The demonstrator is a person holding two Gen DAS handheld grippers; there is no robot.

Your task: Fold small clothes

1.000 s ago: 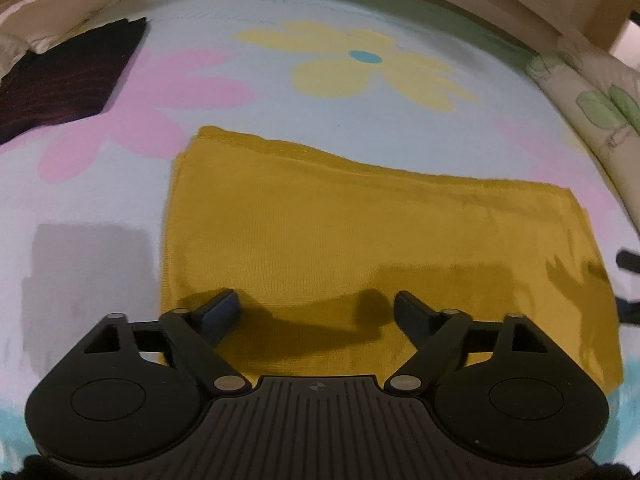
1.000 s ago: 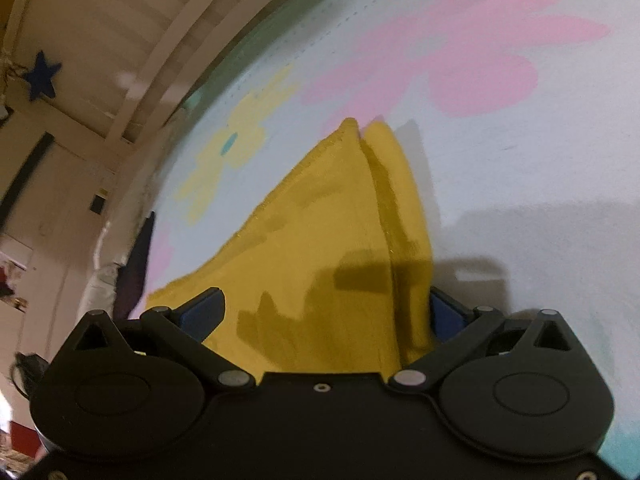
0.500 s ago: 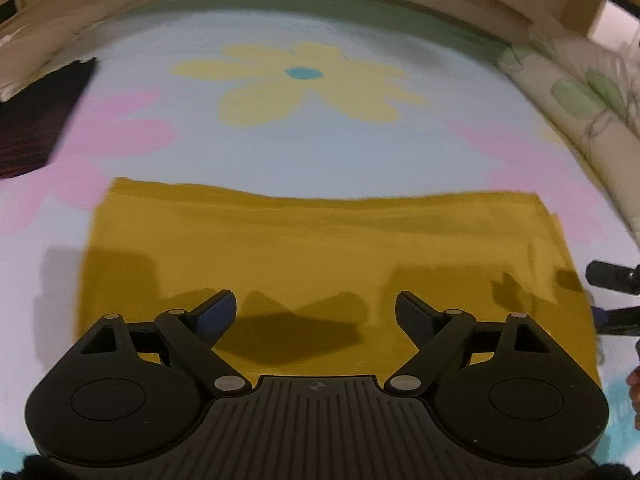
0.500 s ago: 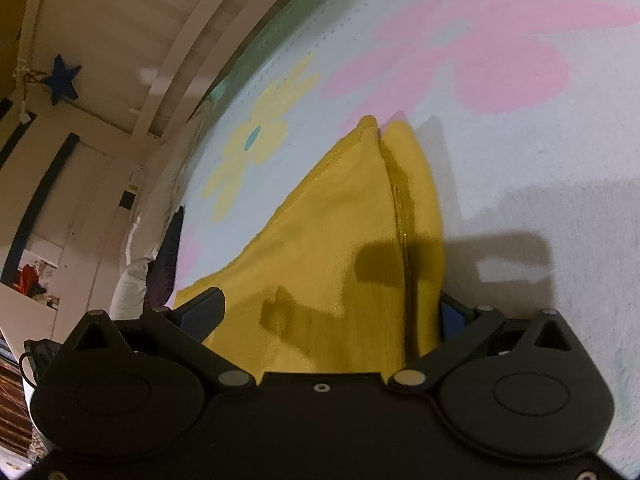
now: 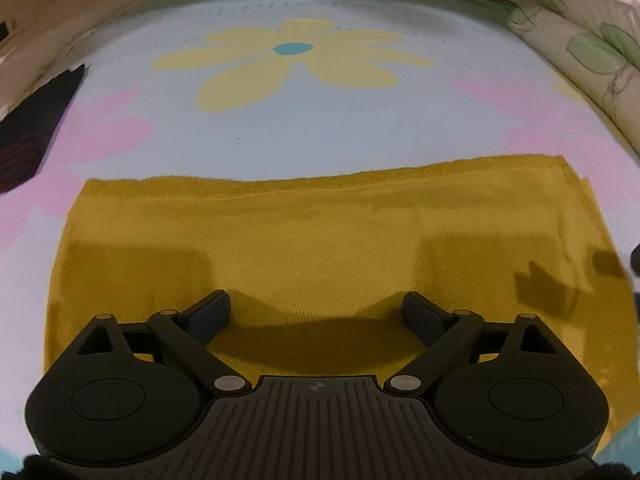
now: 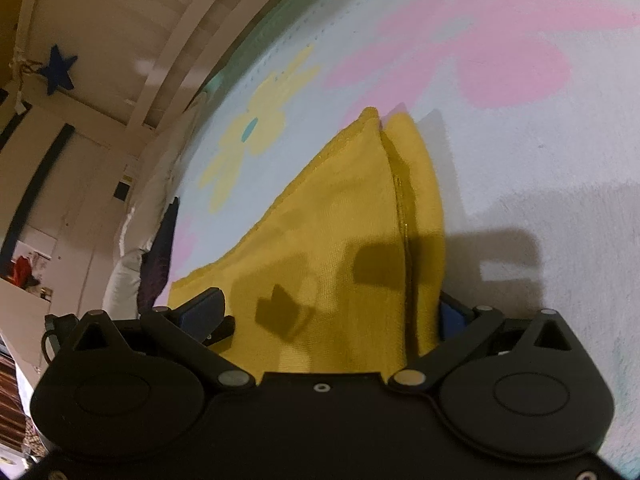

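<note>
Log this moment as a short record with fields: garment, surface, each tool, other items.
garment: yellow cloth, lying flat and already folded, doubled edge showing in the right wrist view
surface: flower-print bed sheet
left tool: open, over the cloth's near edge
right tool: open, straddling the cloth's end
other items: dark garment at the far left, leaf-print pillow at the far right

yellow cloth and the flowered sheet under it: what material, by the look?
Yellow cloth: soft matte knit, probably cotton jersey; fine ribbed weave shows, and a stitched hem runs along one edge. Flowered sheet: smooth matte woven fabric with printed flowers and a dotted stitch line near its far border; fibre unclear.
</note>
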